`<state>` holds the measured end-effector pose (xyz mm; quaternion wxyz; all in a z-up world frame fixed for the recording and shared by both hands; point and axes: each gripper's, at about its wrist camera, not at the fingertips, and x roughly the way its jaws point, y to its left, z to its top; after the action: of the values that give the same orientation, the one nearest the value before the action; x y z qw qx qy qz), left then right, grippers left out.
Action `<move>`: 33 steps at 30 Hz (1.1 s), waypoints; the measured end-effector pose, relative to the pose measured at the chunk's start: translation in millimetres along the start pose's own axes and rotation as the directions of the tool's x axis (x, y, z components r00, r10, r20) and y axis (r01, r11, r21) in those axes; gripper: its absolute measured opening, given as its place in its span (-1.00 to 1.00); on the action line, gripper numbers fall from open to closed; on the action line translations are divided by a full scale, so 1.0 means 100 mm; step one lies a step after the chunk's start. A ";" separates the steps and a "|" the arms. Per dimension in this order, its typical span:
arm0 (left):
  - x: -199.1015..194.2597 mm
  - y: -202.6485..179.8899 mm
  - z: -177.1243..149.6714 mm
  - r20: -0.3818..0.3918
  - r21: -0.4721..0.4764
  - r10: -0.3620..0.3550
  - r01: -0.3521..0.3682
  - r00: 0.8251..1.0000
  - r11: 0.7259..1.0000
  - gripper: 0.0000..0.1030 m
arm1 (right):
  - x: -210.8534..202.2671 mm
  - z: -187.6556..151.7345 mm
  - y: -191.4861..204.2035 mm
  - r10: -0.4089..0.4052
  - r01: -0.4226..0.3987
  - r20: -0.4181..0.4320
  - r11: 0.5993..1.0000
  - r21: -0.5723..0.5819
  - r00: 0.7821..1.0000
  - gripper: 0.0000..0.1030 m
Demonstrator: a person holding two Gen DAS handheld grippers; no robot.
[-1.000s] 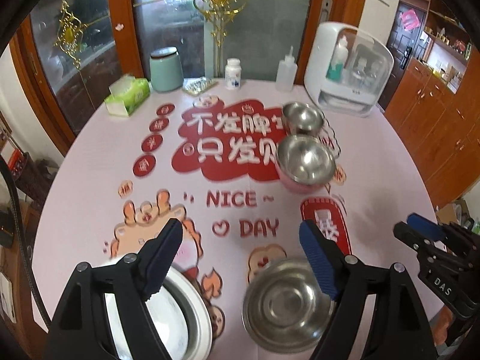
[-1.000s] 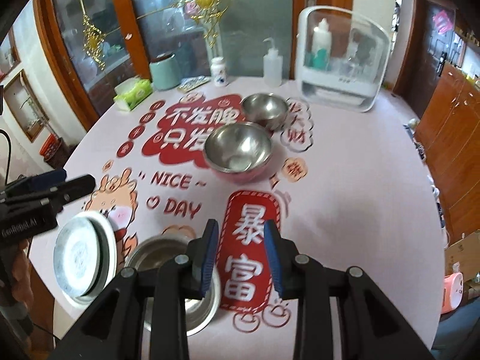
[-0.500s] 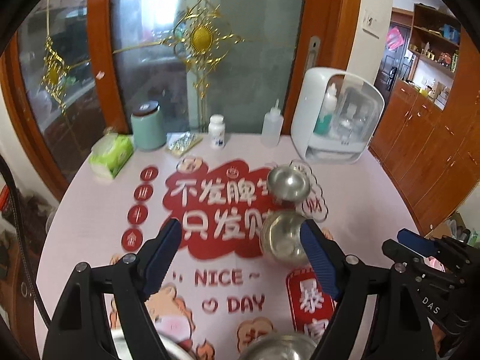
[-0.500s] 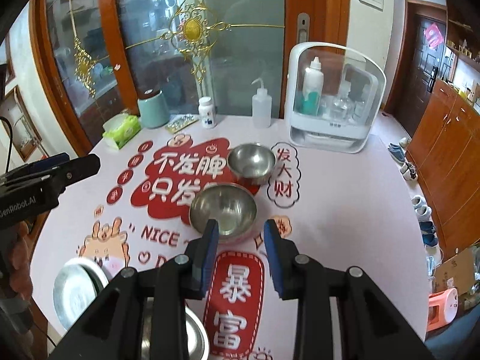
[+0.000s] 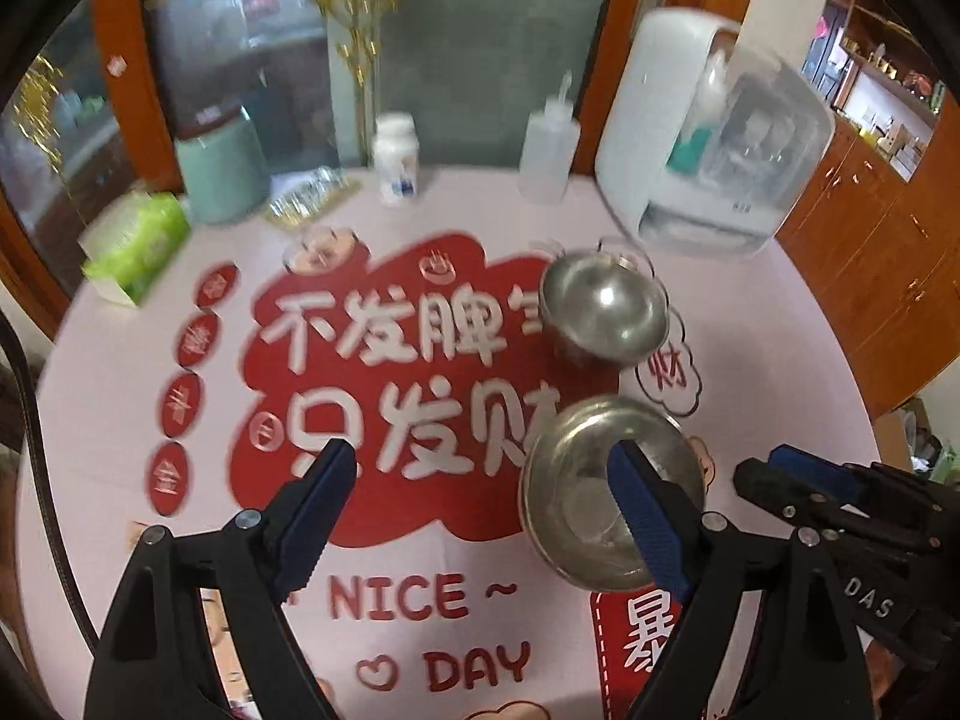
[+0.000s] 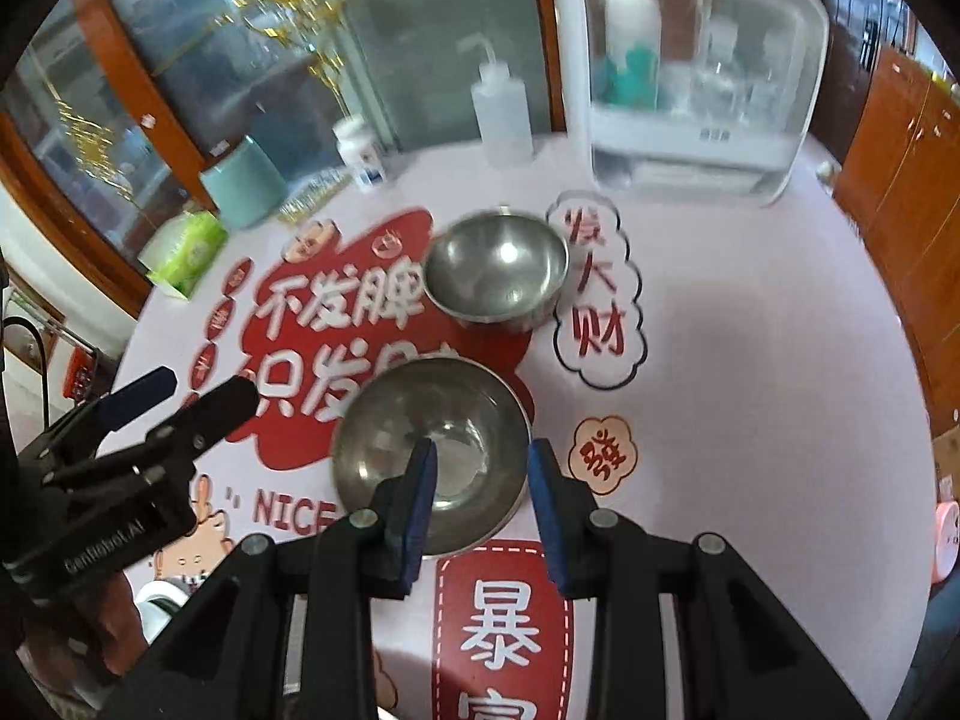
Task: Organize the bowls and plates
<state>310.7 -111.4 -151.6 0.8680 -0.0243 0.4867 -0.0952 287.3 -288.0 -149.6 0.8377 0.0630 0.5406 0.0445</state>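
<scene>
Right wrist view: the near steel bowl [image 6: 432, 450] sits on the bench [image 6: 750, 360], with the right hand-held gripper [image 6: 480, 480] empty and part open above its rim. Best to pinch the rim gently. The left hand-held gripper [image 5: 480, 498], empty, has just been opening wide. The far bowl [image 6: 498, 273] stands close behind; a squeeze bottle [image 6: 501, 114] is farther back.

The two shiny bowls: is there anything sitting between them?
No. Between the far bowl and the near bowl lies only bare printed tablecloth, red there; the right wrist view shows it best.
</scene>
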 end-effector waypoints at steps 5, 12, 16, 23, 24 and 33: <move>0.43 -0.02 -0.03 -0.094 -0.034 -0.040 0.037 0.995 0.999 0.47 | 0.39 0.01 -0.10 0.007 -0.004 -0.085 0.999 0.035 0.996 -0.39; 0.81 -0.07 -0.11 -0.209 -0.041 -0.075 0.068 0.975 0.997 -0.16 | 0.69 -0.04 -0.21 0.025 -0.015 -0.162 0.998 0.061 0.986 -0.56; 0.95 -0.07 -0.19 -0.270 -0.056 -0.114 0.103 0.956 0.993 -0.79 | 0.74 -0.07 -0.25 0.032 -0.020 -0.173 0.998 0.067 0.984 -0.80; 0.74 -0.18 -0.21 -0.232 0.026 -0.050 0.058 0.971 0.998 -0.84 | 0.66 -0.12 -0.18 0.043 -0.033 -0.185 0.998 0.059 0.982 -0.83; 0.68 -0.17 -0.20 -0.225 0.025 -0.051 0.058 0.973 0.998 -0.84 | 0.61 -0.12 -0.17 0.051 -0.041 -0.179 0.997 0.060 0.982 -0.83; -0.15 -0.13 -0.25 -0.138 0.000 -0.084 0.085 0.987 0.996 -0.82 | -0.06 -0.27 0.01 0.092 -0.090 -0.097 0.996 0.023 0.991 -0.82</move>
<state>279.9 -119.8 -150.1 0.8275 -0.0356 0.5439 -0.1349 260.2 -286.1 -154.8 0.8066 0.0931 0.5781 0.0806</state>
